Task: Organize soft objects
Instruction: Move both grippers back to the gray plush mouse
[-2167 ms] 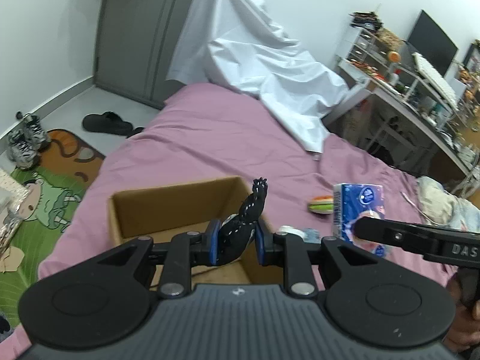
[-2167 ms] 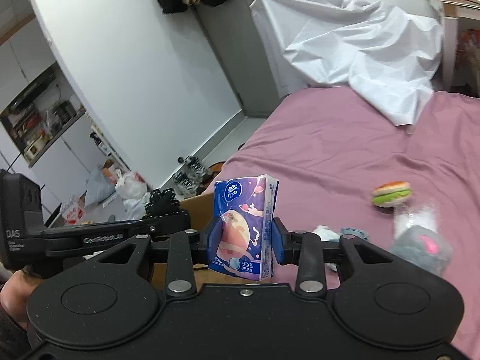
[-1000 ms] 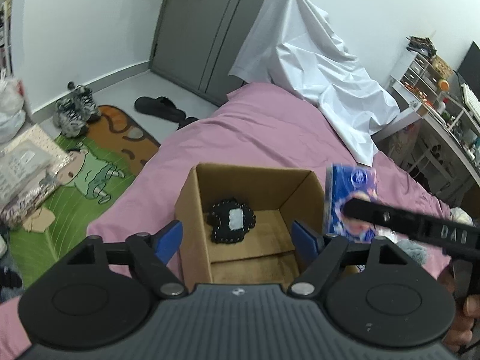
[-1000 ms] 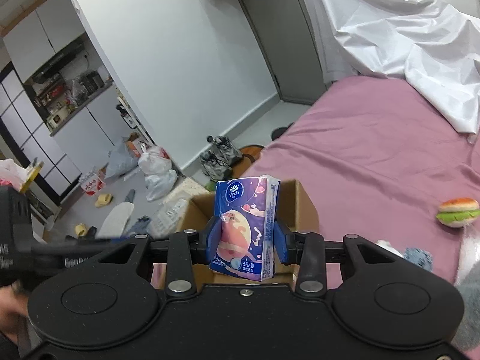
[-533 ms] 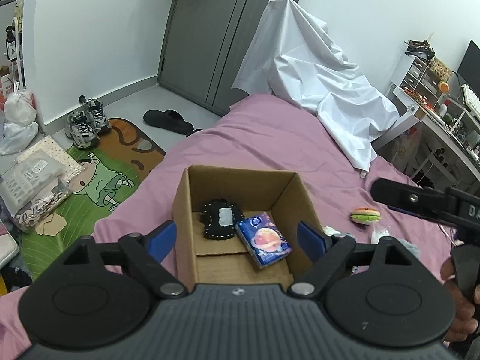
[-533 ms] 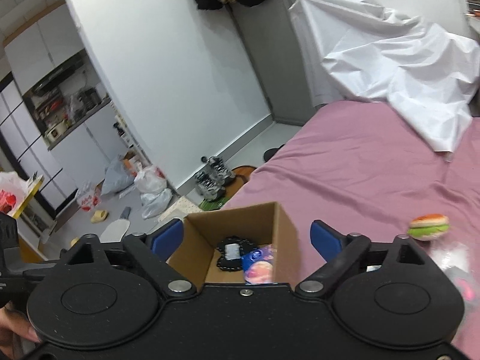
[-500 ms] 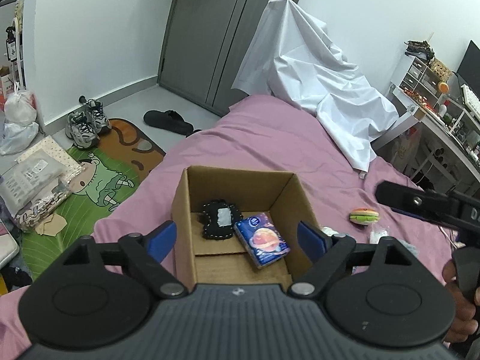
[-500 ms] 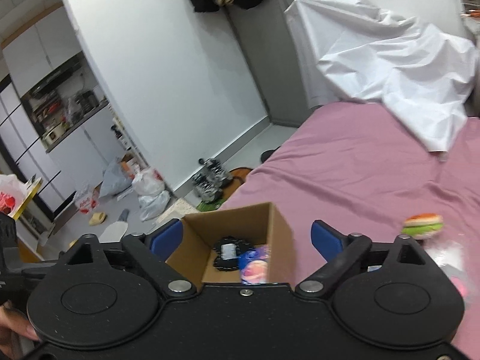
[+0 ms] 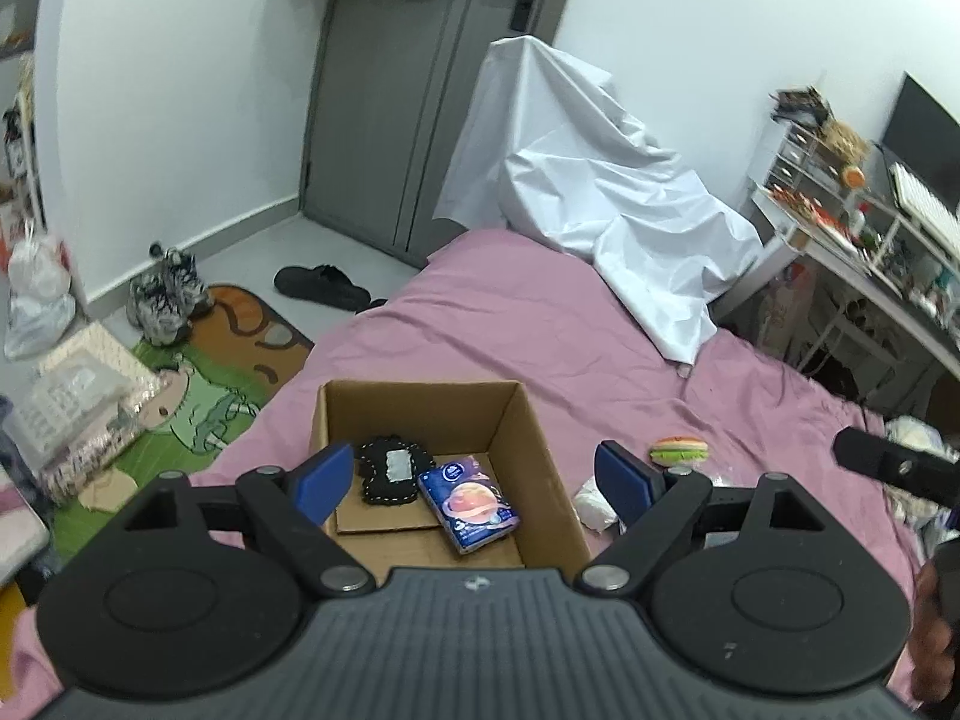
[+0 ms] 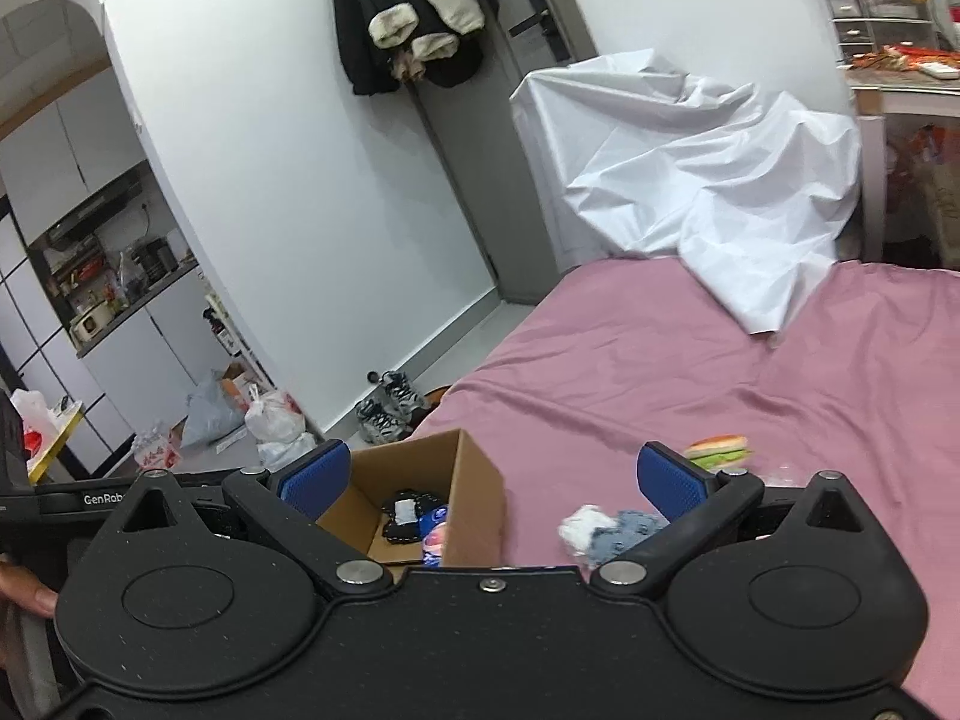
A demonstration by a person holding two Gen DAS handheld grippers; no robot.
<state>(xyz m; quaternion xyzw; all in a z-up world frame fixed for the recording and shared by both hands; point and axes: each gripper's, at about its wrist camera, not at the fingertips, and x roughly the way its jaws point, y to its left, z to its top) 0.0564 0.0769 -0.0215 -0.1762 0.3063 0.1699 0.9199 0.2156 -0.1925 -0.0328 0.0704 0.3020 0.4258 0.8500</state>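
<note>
An open cardboard box [image 9: 528, 438] sits on the pink bed [image 9: 528, 324]. Inside lie a black soft toy [image 9: 390, 471] and a blue tissue pack [image 9: 471, 507]. Both also show in the right wrist view: the box [image 10: 474, 498], the toy [image 10: 405, 516], the pack [image 10: 433, 531]. My left gripper [image 9: 477, 477] is open and empty above the box. My right gripper [image 10: 491, 474] is open and empty, above the box's right side. A burger toy [image 9: 679, 450] [image 10: 717, 450] and a white and blue cloth bundle [image 10: 606, 528] lie on the bed to the right of the box.
A white sheet [image 9: 600, 210] covers something at the far end of the bed. A desk with shelves [image 9: 864, 240] stands to the right. Shoes [image 9: 165, 294], a slipper [image 9: 321, 285] and a green mat [image 9: 198, 408] lie on the floor to the left.
My left gripper opened and dropped the black toy into the box. My right gripper then released the tissue pack into the box. Both have drawn back and up.
</note>
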